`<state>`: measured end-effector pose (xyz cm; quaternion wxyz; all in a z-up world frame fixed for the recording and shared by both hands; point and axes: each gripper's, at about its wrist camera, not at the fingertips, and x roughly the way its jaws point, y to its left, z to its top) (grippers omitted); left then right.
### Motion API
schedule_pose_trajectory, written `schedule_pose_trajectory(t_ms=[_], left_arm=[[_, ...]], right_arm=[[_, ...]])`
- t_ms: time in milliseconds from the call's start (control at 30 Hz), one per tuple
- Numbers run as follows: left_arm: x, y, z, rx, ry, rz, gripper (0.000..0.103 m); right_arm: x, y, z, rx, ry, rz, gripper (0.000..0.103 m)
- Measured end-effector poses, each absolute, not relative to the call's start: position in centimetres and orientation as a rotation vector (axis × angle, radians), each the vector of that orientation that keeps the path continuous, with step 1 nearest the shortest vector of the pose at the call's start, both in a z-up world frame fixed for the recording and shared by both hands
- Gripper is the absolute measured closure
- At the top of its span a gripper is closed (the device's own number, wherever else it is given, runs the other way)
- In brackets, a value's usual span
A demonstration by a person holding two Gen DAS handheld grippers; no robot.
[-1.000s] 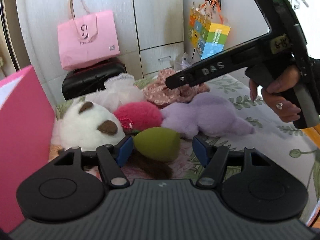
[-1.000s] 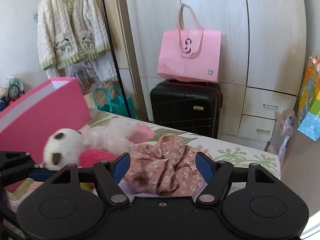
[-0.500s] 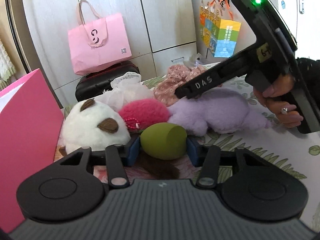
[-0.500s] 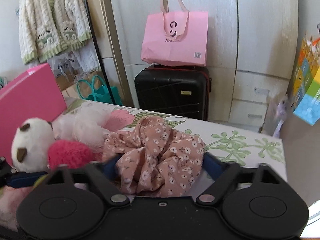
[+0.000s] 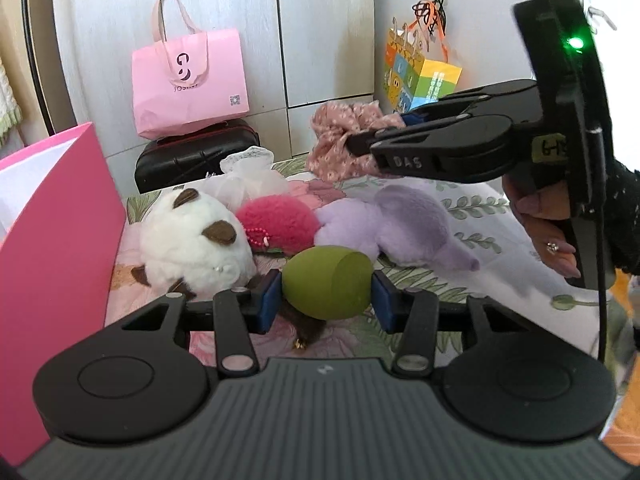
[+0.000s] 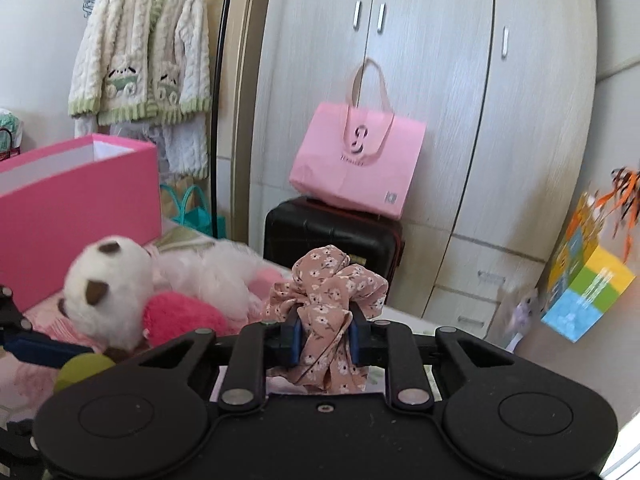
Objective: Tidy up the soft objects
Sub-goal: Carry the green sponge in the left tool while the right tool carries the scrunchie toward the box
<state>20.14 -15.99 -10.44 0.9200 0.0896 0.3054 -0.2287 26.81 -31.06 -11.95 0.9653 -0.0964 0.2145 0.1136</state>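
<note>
My left hand-held gripper (image 5: pixel 327 295) clamped the green sponge (image 5: pixel 328 282); my right (image 6: pixel 322 338) pinched the floral scrunchie (image 6: pixel 328 300). The pink box (image 5: pixel 52 248) stood leftward, nearer my left.

Both wrist views look low across the bed, sharing the white plush (image 5: pixel 192 236) (image 6: pixel 108 280).

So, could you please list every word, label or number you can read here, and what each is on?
"DAS": on the right claw, side of its arm.
Handwritten yellow sticker on the same tool: not readable.
Pink tote bag: logo mark; small word below too blurred, QR code too small.
Colourful gift bag: print unreadable.
</note>
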Motion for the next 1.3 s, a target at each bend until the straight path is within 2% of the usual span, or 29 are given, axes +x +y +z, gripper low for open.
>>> schedule_pose_trajectory(t_ms=[300,567,1300], left_arm=[[18.2,-13.3,-9.1,0.126,0.632,-0.479,0.057],[16.2,-10.7,-8.1,0.085,0.725,-0.513,0.057],[10.5,-4.2,-6.7,0.089,0.808,-0.507,0.057]], right_arm=[[23.1,-29.9,-9.9,-0.102,0.443,0.242,0.078],[19.5,-28.8,-10.8,0.028,0.532,0.301,0.078],[10.0,-23.1,-11.8,0.046,0.694,0.427,0.078]])
